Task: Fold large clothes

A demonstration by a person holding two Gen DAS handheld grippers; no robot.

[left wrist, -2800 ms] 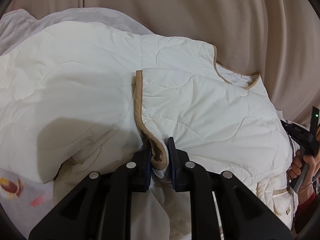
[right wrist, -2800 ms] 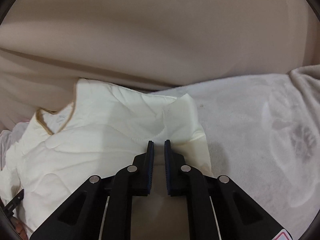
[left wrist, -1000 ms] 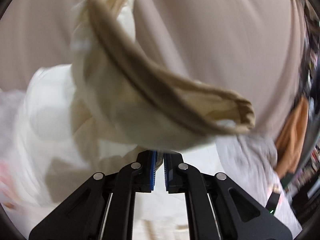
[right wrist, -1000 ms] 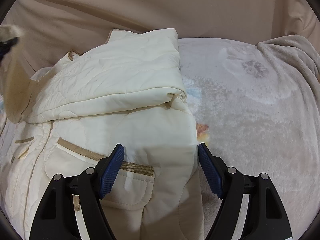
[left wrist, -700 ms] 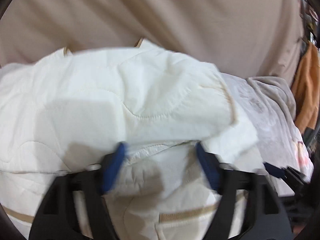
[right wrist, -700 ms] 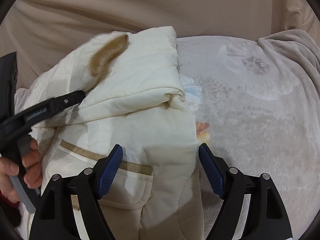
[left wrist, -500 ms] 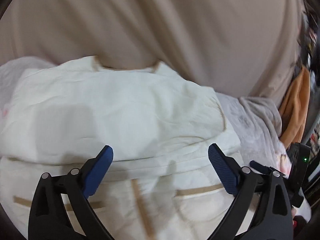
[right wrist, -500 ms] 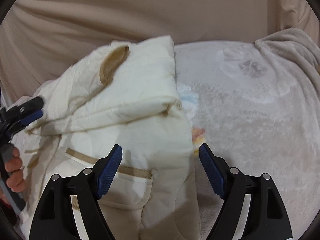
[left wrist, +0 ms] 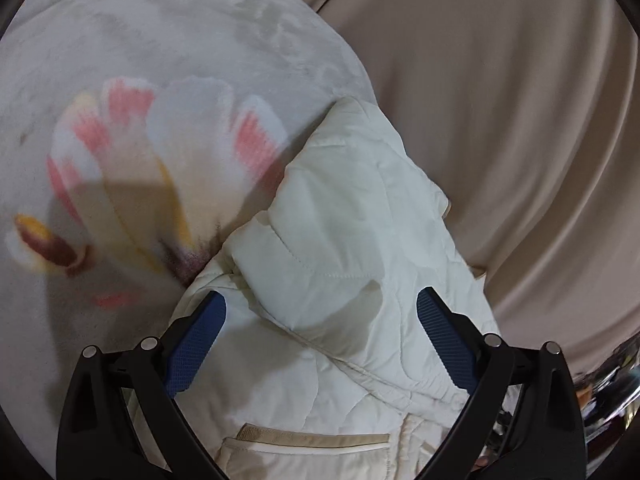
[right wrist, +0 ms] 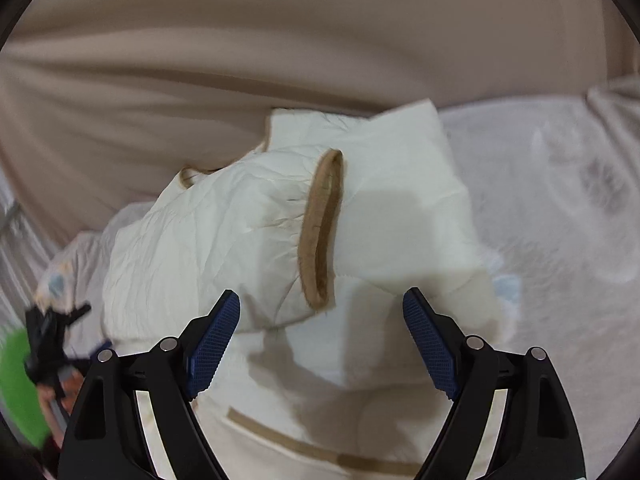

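A cream quilted jacket [left wrist: 352, 248] with tan trim lies partly folded on a pale blanket. My left gripper [left wrist: 320, 312] is open and empty, hovering over the jacket's folded left edge near a tan-edged pocket [left wrist: 312, 440]. In the right wrist view the jacket [right wrist: 224, 240] has a sleeve folded across its body, the tan cuff [right wrist: 324, 228] facing me. My right gripper [right wrist: 322, 312] is open and empty just above the jacket, below the cuff. The left gripper [right wrist: 52, 340] shows blurred at the far left of that view.
The blanket [left wrist: 140, 100] has a pink and yellow flower print to the left of the jacket and extends pale grey [right wrist: 560, 240] to its right. A beige draped backrest [right wrist: 280, 40] rises behind the jacket. A green blur [right wrist: 20, 388] sits at the left edge.
My left gripper carried the sleeve over the jacket, opened and let go, then swung to the jacket's left side. My right gripper stayed open and moved closer over the jacket.
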